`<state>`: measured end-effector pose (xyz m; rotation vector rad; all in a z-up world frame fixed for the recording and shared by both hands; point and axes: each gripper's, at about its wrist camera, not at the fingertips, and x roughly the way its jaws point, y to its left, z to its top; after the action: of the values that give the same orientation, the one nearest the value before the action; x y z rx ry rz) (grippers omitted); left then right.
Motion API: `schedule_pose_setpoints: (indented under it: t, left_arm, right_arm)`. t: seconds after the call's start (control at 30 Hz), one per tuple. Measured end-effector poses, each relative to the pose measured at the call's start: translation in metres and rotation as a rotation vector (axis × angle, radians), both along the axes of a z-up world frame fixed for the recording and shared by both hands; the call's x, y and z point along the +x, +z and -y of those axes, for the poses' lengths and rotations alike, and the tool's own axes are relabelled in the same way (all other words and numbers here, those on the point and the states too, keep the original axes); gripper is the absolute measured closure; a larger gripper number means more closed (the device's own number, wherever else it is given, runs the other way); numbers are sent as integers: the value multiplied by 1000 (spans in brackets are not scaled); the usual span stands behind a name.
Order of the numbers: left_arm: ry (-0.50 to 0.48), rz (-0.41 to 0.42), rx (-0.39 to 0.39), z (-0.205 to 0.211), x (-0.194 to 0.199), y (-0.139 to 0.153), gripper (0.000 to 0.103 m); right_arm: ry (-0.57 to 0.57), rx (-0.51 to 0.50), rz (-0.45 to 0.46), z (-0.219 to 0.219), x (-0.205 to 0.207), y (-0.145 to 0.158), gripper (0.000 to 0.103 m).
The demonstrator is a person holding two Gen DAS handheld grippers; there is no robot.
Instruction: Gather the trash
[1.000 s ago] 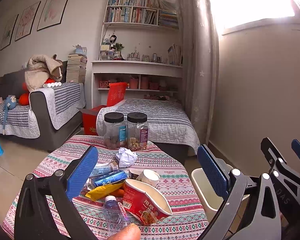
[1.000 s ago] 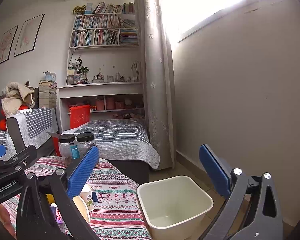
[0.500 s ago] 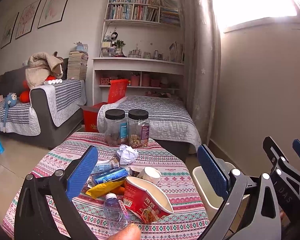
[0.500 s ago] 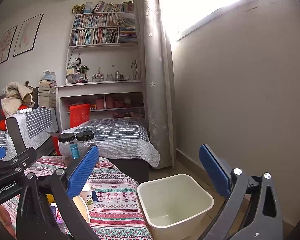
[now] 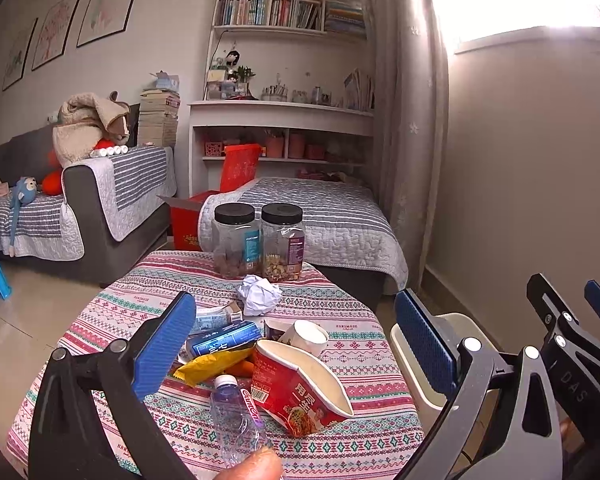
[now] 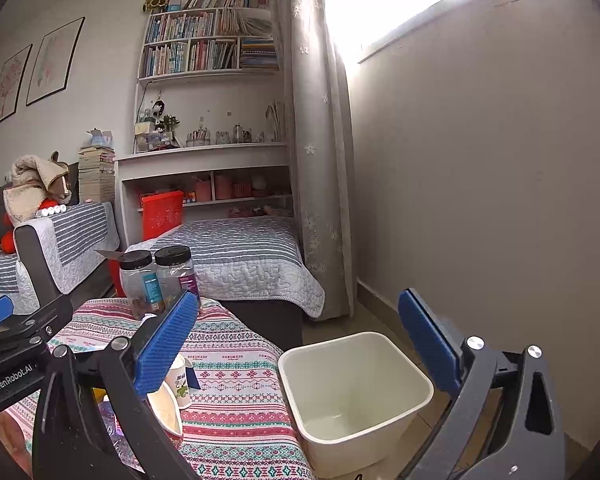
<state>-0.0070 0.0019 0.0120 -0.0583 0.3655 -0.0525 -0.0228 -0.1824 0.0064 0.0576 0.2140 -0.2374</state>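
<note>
Both grippers hang wide apart and empty above a littered table.

Under the left gripper (image 5: 294, 344) lie a blue carton (image 5: 224, 338), yellow wrapper (image 5: 212, 366), clear bottle (image 5: 236, 416) and red noodle cup (image 5: 296, 386); crumpled paper (image 5: 259, 294) and two jars (image 5: 259, 242) sit beyond. The white bin (image 6: 354, 396) stands on the floor beneath the right gripper (image 6: 300, 340), just beside the table (image 6: 236, 396).

a tipped red noodle cup (image 5: 300, 388), clear bottle (image 5: 236, 420), yellow wrapper (image 5: 212, 364) and crumpled paper (image 5: 259, 294) lie on the desk (image 5: 340, 440) beside an empty cream bin (image 6: 356, 396).
</note>
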Motion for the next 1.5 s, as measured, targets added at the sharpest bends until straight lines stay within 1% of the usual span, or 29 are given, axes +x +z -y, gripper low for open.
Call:
schedule_pose_setpoints:
  t: [0.27, 0.33, 0.43, 0.53, 0.63, 0.73, 0.83, 0.9, 0.93, 1.0, 1.07, 1.13, 1.3, 1.4, 1.47, 1.5]
  left_arm:
    - [10, -33, -1, -2, 5, -4, 6]
    - [19, -54, 0, -4, 8, -6, 6]
    - [46, -112, 17, -8, 16, -12, 6]
    - [69, -212, 29, -14, 30, -21, 6]
    - [90, -338, 52, -21, 46, -34, 7]
    - [101, -472, 61, -30, 60, -50, 7]
    - [98, -638, 12, -45, 73, -73, 7]
    - [105, -745, -21, -56, 78, -92, 7]
    - [108, -788, -42, -60, 80, -102, 7]
    - [114, -849, -83, -65, 81, -118, 7]
    - [124, -874, -108, -68, 83, -130, 7]
    - [131, -889, -111, -67, 89, -139, 7]
    - [134, -937, -100, -69, 112, -155, 7]
    - [138, -976, -107, -71, 129, -167, 7]
    - [134, -998, -114, -72, 138, -176, 9]
    - [126, -1009, -116, -72, 142, -180, 16]
  right_arm:
    - [12, 4, -52, 1, 7, -5, 7]
    - [18, 8, -76, 2, 12, -6, 7]
    - [29, 20, -122, 3, 18, -7, 7]
    - [55, 25, -191, 3, 27, -8, 7]
    - [95, 17, -272, 3, 40, -9, 7]
    - [144, 4, -374, 4, 58, -16, 7]
    - [202, 10, -484, 7, 77, -29, 7]
    - [235, 1, -542, 5, 87, -42, 7]
    - [247, 2, -562, 4, 90, -49, 7]
    - [281, 32, -597, 1, 97, -64, 7]
    - [312, 80, -646, 0, 104, -79, 7]
    - [348, 127, -688, -1, 111, -88, 7]
    - [405, 164, -687, -9, 128, -92, 7]
    - [431, 180, -714, -16, 140, -97, 7]
    - [458, 179, -726, -25, 147, -99, 7]
    - [467, 169, -730, -31, 150, -100, 7]
